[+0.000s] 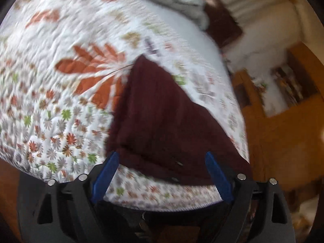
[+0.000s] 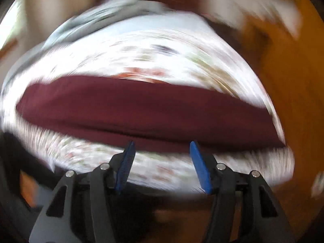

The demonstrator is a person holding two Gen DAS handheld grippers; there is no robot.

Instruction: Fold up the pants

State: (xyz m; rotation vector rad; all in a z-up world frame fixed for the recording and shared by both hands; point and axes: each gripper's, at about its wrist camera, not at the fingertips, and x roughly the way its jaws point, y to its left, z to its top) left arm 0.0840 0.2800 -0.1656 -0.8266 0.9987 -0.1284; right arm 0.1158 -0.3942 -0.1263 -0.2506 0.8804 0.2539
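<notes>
Dark maroon pants lie flat on a white quilt with a flower print, running from near the bed's front edge toward its middle. My left gripper hovers over their near end, its blue pads wide apart and holding nothing. In the right wrist view the pants stretch as a long band across the bed. My right gripper stands open just short of their near edge, nothing between its pads. Both views are blurred.
A crumpled pale blue-grey blanket lies at the far end of the bed, next to a dark brown headboard. Orange wooden furniture stands to the right of the bed. The bed's front edge runs just before the left gripper.
</notes>
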